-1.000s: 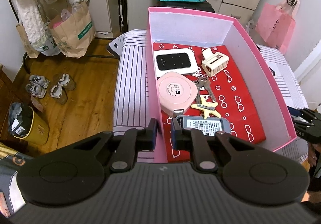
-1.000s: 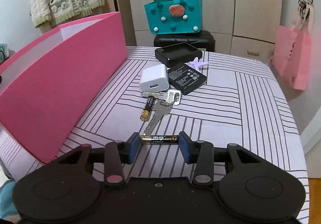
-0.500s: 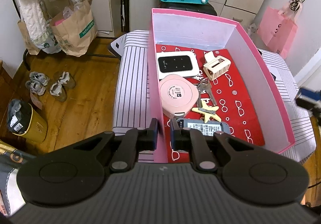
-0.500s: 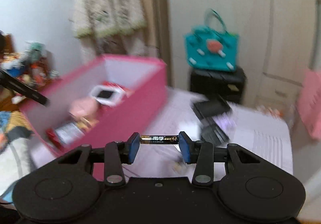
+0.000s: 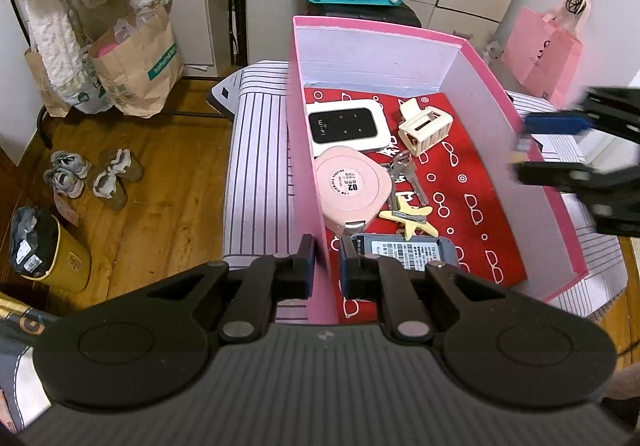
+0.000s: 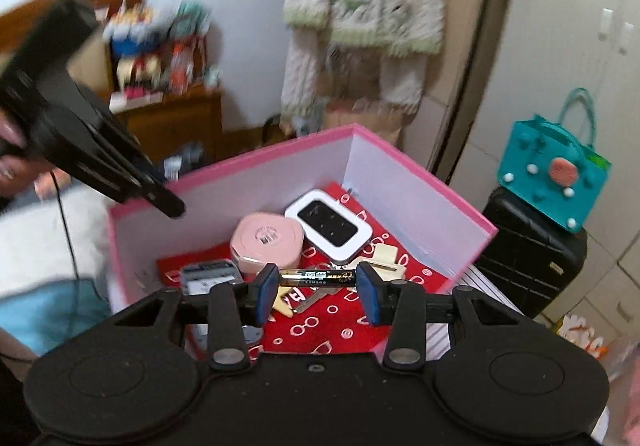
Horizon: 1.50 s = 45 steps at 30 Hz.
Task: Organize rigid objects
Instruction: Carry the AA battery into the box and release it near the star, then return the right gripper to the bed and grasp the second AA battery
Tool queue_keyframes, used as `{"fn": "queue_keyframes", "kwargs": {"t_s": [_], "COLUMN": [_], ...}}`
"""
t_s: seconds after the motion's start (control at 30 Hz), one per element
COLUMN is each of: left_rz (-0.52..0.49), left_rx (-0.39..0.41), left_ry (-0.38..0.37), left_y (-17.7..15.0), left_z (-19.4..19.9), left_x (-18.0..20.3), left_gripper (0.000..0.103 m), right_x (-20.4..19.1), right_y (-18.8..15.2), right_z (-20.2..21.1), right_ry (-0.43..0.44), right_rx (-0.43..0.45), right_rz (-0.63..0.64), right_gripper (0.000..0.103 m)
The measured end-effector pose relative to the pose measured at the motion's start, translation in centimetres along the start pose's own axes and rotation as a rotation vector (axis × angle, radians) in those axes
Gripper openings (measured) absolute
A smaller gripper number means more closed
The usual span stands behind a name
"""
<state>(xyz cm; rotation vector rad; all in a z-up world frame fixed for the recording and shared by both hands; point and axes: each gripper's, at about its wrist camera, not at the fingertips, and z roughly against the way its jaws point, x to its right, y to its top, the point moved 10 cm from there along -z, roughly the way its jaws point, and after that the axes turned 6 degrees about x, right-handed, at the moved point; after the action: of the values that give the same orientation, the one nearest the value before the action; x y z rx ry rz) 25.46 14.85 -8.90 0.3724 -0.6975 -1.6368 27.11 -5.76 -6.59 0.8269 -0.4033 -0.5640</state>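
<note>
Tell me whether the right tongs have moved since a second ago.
Yes. The right tongs, shut on the battery, have swung from above the striped tabletop to over the pink box.

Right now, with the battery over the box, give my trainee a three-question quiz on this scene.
1. True or false: the right claw holds the battery by its two ends.
2. What is the left claw clamped on? A) a key B) the pink box wall C) nothing
3. Which device in the box has "Wi-Fi" printed on it, and what colour is its rim?

Key:
1. True; a pad sits at each end, above the box's red floor.
2. B; one finger stands on each side of the wall.
3. The pocket router, with a white rim around a black face.
</note>
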Motion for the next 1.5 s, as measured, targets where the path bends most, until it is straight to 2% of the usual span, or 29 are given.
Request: {"fn": "queue_keyframes", "kwargs": {"t_s": [0.13,0.27,0.43,0.5,0.6,0.73,0.83,0.9,1.0,1.2,1.3,1.5], "left_rz": [0.003,0.012,0.024,0.026,0.027,0.034,0.039,0.040,0.043,0.044,0.054,0.060], "left_rx": [0.002,0.003,0.004,0.002,0.001,-0.010,-0.014,-0.016,-0.015,-0.011,-0.010,-0.005], "left_ry": [-0.013,-0.016,-0.024,-0.027,-0.030,-0.026,-0.020,-0.017,-0.012,-0.002,0.000,0.020], "left_y": [0.0,0.0,0.0,0.0,0.0,-0.2,-0.2,-0.2,-0.2,-0.3,-0.2,-0.3], "left_z": [0.0,0.0,0.0,0.0,0.0,-0.3,-0.5,-0.5,-0.6,-0.5,-0.5,-0.5], "left_x": [-0.1,-0.2,-0.3,-0.3,-0.3,-0.4,-0.3,-0.4,-0.3,-0.4,-0.4,-0.3], "left_gripper": [0.012,0.012,0.012,0.012,0.012,0.012,0.012,0.012,0.012,0.012,0.012,0.012], "right_x": [-0.4,-1.6,-0.9,-0.2,1.5,2.5,2.9,3.8,5.0,6.1,7.4,9.0], "right_y": [-0.1,-0.3,-1.0,-1.1,-0.6,-0.6,-0.4,0.6,1.4,0.6,-0.8,-4.9], "right_z": [-3.5,-6.7,-9.9,-10.5,-11.1,-11.3,-11.1,-10.1,-6.7,0.6,3.9,7.9], "right_ry": [0.047,0.140,0.164,0.150,0.074,0.074,0.050,0.047,0.040,0.006,-0.031,-0.095], "right_rx": [-0.092,-0.169,-0.256,-0.268,-0.257,-0.273,-0.247,-0.172,-0.096,0.004,0.043,0.103], "right_rz": [0.104,0.196,0.241,0.242,0.207,0.197,0.181,0.036,-0.136,-0.218,-0.278,-0.420], "right_gripper": [0.048,0.048,0.048,0.048,0.048,0.048,0.052,0.057,0.057,0.057,0.057,0.058]}}
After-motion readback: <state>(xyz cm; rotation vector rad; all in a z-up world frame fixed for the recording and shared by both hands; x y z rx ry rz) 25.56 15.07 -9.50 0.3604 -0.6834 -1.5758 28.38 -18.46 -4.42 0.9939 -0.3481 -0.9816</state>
